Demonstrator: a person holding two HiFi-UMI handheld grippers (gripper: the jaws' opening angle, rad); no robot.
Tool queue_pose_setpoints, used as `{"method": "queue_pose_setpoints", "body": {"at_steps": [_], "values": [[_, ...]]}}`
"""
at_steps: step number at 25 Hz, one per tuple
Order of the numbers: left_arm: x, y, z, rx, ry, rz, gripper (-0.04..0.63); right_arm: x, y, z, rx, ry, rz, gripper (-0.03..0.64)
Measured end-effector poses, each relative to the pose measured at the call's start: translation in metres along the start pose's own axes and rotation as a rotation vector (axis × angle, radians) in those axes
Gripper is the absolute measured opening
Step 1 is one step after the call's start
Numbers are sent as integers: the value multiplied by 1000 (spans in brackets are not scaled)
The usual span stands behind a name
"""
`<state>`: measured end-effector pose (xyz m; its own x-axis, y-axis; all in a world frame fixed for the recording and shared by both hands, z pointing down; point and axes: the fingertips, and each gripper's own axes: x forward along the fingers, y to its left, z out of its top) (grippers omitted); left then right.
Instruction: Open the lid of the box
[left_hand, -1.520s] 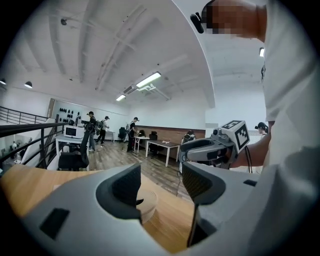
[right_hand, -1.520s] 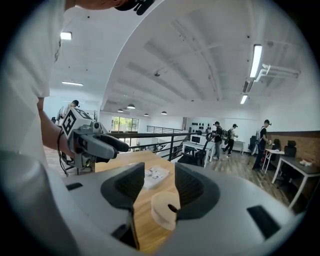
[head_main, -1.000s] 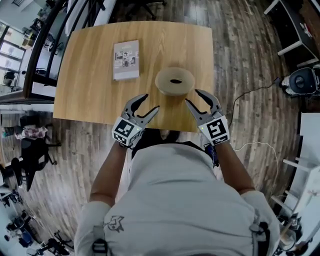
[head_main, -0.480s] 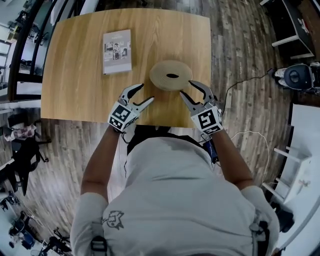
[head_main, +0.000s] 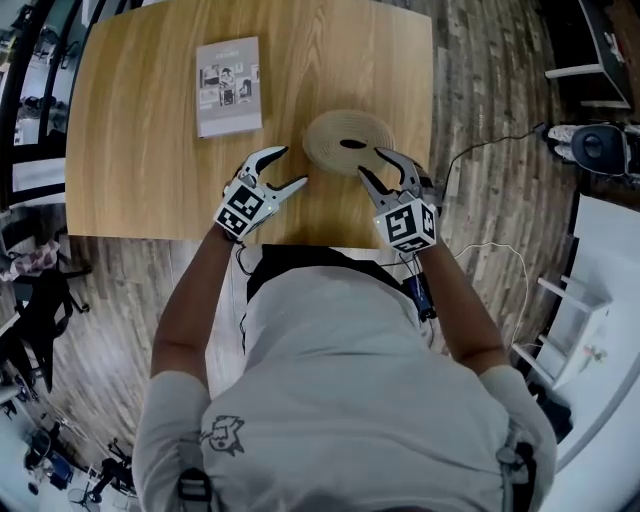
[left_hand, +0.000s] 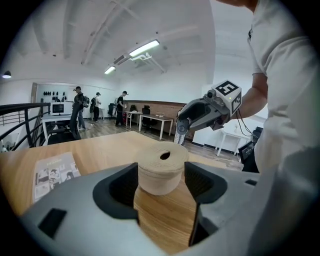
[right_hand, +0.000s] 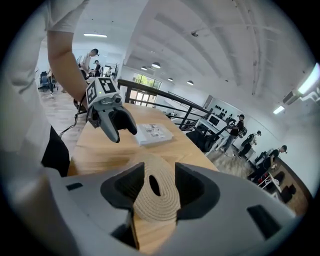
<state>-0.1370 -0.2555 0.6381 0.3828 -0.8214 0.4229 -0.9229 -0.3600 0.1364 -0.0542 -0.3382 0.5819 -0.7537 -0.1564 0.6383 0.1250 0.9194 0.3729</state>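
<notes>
Both tongs had sunk toward the round tan woven box (head_main: 348, 143) near the wooden tabletop's (head_main: 150, 150) near edge. The left gripper (head_main: 290, 167) had just been spreading its jaws, with the box ahead and not yet between them. The right gripper (head_main: 372, 162) gaped wide at the rim, and the lid looked ungrasped.

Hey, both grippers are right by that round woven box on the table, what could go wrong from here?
1. Neither holds the box yet: the left gripper has just been opening its jaws, with nothing between them, and the right gripper is open too. Lifting the lid without pinning the base may drag the whole box along.
2. The right gripper hangs tilted at the lid's rim and could knock the box sideways.
</notes>
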Motion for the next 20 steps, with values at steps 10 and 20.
{"method": "queue_pose_setpoints", "body": {"at_steps": [10, 20], "values": [[35, 23, -37, 50, 94, -86, 291, 51, 9, -31, -89, 150, 25, 215], [64, 35, -59, 57, 142, -180, 295, 89, 6, -64, -207, 276, 0, 216]]}}
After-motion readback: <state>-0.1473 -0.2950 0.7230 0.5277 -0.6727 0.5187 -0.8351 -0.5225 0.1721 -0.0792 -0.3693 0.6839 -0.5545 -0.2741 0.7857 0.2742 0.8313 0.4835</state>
